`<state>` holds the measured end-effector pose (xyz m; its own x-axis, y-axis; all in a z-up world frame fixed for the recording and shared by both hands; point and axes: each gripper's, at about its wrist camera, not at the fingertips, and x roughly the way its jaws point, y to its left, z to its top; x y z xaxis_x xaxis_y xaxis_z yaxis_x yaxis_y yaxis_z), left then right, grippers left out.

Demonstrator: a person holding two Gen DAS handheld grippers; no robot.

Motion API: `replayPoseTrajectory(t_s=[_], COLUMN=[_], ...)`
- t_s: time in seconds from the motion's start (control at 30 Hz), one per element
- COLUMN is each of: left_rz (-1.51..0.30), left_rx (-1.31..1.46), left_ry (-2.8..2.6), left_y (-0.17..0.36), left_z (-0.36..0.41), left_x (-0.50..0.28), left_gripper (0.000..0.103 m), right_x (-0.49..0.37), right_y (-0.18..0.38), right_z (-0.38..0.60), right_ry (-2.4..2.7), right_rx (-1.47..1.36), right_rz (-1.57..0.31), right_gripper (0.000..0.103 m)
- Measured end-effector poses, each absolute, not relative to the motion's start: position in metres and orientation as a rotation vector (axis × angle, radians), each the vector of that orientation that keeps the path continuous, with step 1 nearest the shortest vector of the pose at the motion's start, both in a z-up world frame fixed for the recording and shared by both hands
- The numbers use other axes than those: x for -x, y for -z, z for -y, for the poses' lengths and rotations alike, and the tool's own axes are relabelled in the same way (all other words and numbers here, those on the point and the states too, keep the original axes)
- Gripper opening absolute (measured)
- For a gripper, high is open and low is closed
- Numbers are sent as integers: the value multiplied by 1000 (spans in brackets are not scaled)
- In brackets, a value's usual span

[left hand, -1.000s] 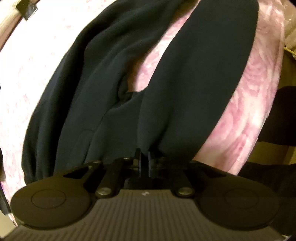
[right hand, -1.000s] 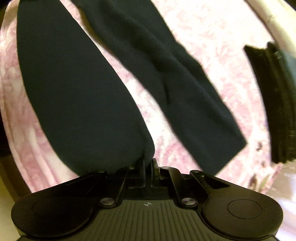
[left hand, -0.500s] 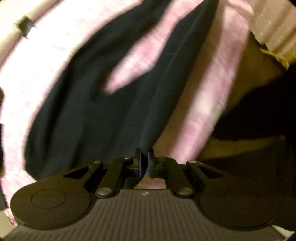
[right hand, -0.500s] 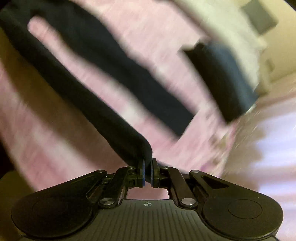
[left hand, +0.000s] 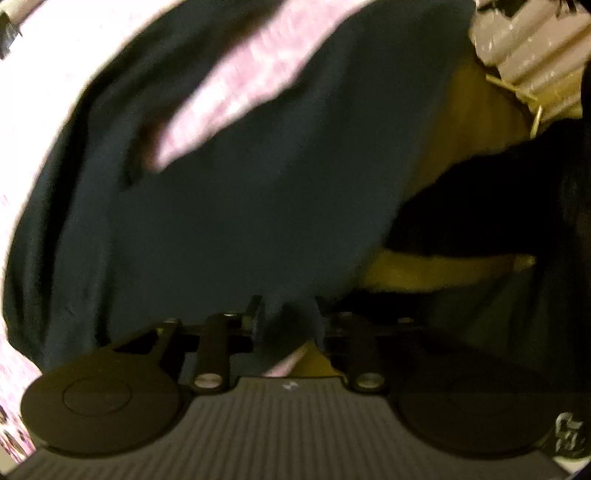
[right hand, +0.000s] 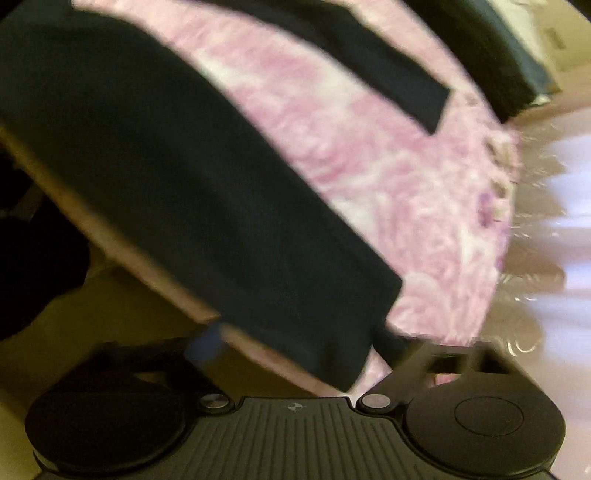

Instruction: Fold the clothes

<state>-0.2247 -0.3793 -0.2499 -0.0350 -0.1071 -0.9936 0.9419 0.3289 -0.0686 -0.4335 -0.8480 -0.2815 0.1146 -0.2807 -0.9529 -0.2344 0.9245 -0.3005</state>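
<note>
Dark trousers (right hand: 192, 177) spread on pink bedspread (right hand: 388, 192), one leg hem between right gripper (right hand: 299, 347) jaws, opening wide. Left gripper (left hand: 286, 317) jaws opening, cloth between (blurred). Folded dark stack (right hand: 509, 62) near the bed's far edge.

Pink-and-white patterned bedspread (right hand: 388, 155) spread flat across the bed, blurred, also visible in the left wrist view (left hand: 243, 77). Dark folded pile (right hand: 495, 55) at the bedspread's far corner, top right. Yellowish floor (right hand: 122, 306) below the bed's near edge. Pale ribbed surface (left hand: 535, 55) at the upper right in the left wrist view, with a thin yellow strip (left hand: 517, 92) across it. Small black object (left hand: 7, 29) at the far upper left edge.
</note>
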Motion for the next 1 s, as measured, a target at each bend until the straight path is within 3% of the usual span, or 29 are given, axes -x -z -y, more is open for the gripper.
replayPoseTrajectory(t_s=[0.2,0.37,0.57,0.8,0.87,0.97,1.0], left_rz=[-1180,-1064,-950,-911,-900,-901,-904], left_rx=[-876,-854,-906,-917,-916,-927,-931], left_ry=[1007,906,905,845,845,864,873], left_y=[240,252,272,295,299,305,307], left_z=[427,474,517,514,520,529,532], left_x=[193,149,113,56,43,35,35], left_gripper=[37,38,41,41,41,41,41], right_x=[423,376,291,227,223,227,231], right_y=[257,250,273,304,314,323,324], right_z=[885,897,942,1000,1006,1010,1010], right_ry=[221,180,209,368,403,459,482], right_rx=[91,-26,-209,-421,-485,-568,-578], right_rz=[-1345,-1213,-1121,-1064,-1056,-1008,-983], right_gripper=[90,90,90,89,72,59,26])
